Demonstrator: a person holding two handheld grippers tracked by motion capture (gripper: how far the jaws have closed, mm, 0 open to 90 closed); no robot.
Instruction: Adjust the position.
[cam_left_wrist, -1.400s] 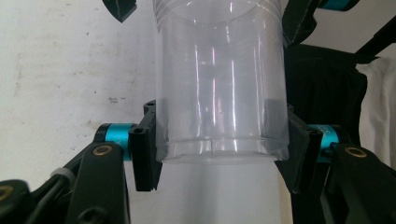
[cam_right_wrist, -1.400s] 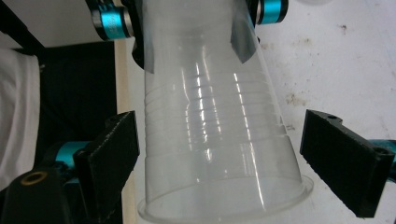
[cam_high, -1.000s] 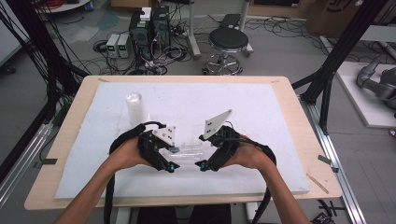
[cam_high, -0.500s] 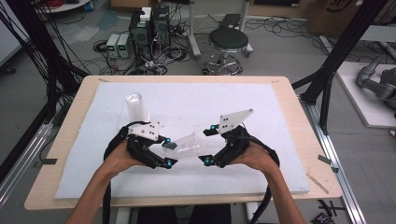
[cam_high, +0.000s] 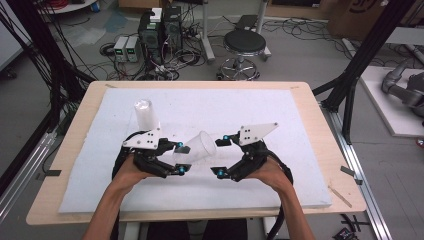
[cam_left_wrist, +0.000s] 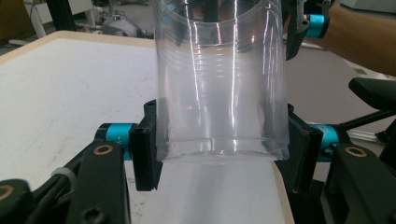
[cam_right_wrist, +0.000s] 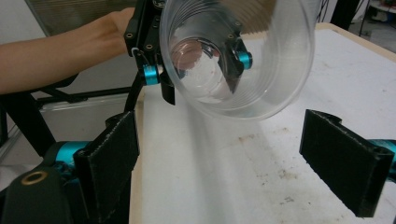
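Two clear plastic cups are present on the white-topped desk (cam_high: 300, 115). At far left, an upturned cup (cam_high: 145, 114) stands on the desk surface, apart from both grippers. Next, the left gripper (cam_high: 180, 159) has its jaws pinching the held cup (cam_high: 199, 147) near its closed base; in the left gripper view the pads press on either side of the cup wall (cam_left_wrist: 219, 84). That cup is clear of the desk, lying tilted, with its open mouth turned toward the right gripper (cam_high: 222, 155). In the right gripper view the cup's mouth (cam_right_wrist: 238, 56) faces the camera. The right gripper's jaws stand spread wide, with nothing between them, just short of the cup.
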